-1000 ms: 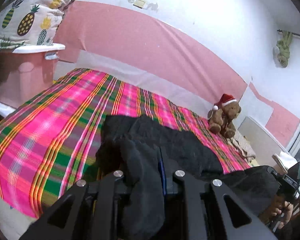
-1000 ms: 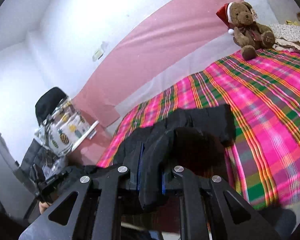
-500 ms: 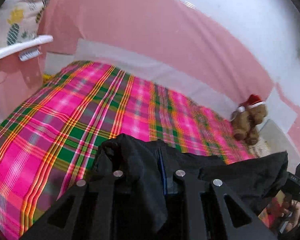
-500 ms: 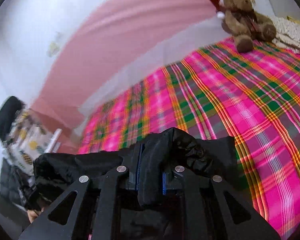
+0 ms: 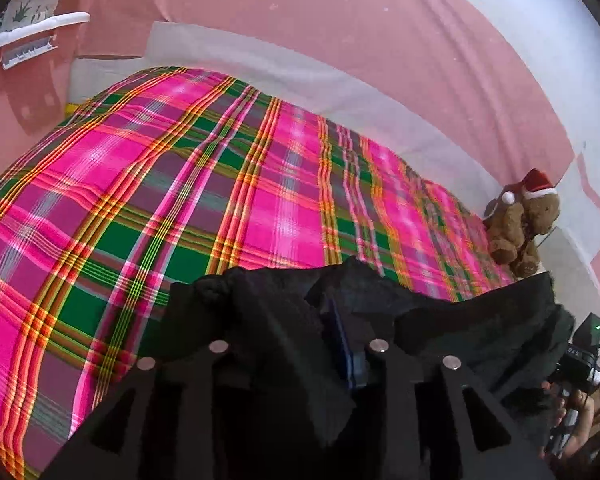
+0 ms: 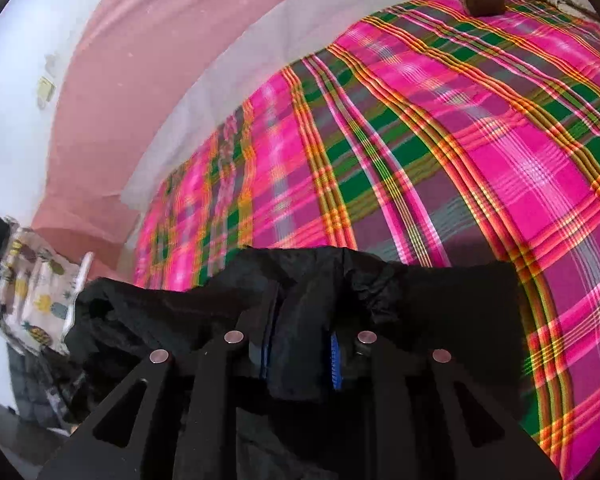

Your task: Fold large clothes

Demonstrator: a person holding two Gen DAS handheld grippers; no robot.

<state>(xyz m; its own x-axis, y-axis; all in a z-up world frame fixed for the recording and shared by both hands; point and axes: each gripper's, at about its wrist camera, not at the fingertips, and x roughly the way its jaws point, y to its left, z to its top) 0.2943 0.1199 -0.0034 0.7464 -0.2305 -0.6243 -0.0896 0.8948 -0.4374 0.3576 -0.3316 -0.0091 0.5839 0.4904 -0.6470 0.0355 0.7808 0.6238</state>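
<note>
A: Where is the black garment (image 5: 472, 320)?

B: At the near edge of the bed, over the pink-and-green plaid sheet (image 5: 204, 184), strung between both claws.

A: And the left gripper (image 5: 300, 320)?

B: Its jaws are opening, partly apart, with a fold of the cloth bunched between them; one blue pad shows bare.

A: The right gripper (image 6: 300, 336)?

B: Also opening, a narrow gap, black cloth hanging between its blue pads.

A: Anything else?

B: A teddy bear (image 5: 520, 224) in a Santa hat sits at the bed's far corner by the pink wall (image 5: 340, 32).
</note>
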